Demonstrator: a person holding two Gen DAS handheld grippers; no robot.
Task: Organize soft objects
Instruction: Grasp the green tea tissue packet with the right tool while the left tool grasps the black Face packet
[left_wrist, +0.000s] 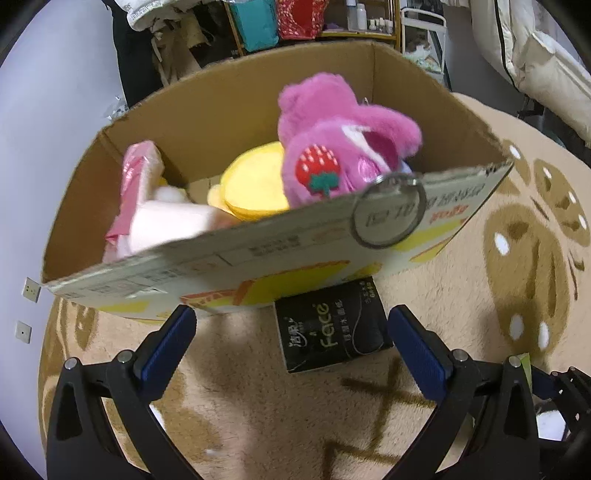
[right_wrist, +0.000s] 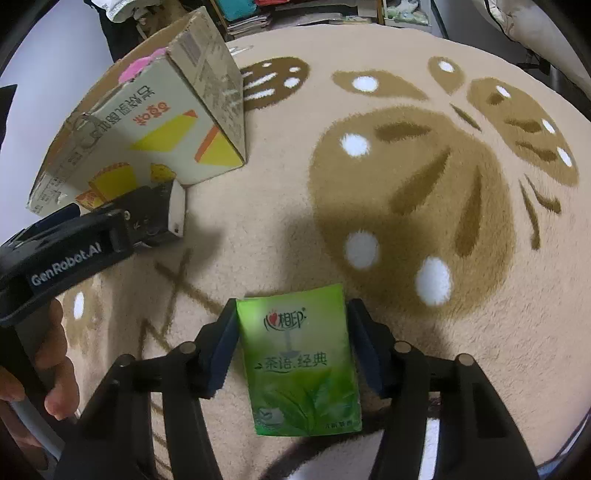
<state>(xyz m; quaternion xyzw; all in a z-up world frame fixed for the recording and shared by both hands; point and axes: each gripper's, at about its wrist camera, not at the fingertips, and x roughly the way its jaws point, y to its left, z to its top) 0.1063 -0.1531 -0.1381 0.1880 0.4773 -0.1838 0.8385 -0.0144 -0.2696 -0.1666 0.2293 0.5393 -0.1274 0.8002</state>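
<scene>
With plush toys already in the brown cardboard box (left_wrist: 221, 110), my right tool (right_wrist: 291, 354) grips the green tissue pack (right_wrist: 301, 362); my left tool (left_wrist: 291, 343) gapes over the black tissue pack (left_wrist: 332, 332).

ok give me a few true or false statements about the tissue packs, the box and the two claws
1. The green tissue pack lies between the right claw pads. True.
2. The black tissue pack is inside the cardboard box. False: it lies on the rug against the box's outer wall.
3. The left claw is open and empty. True.
4. The pink strawberry plush lies on the rug. False: it is in the box, reaching above the rim.
5. A metal key ring hangs over the box's near wall. True.
6. The box is empty apart from the plush. False: a yellow plush and pink items sit there too.
</scene>
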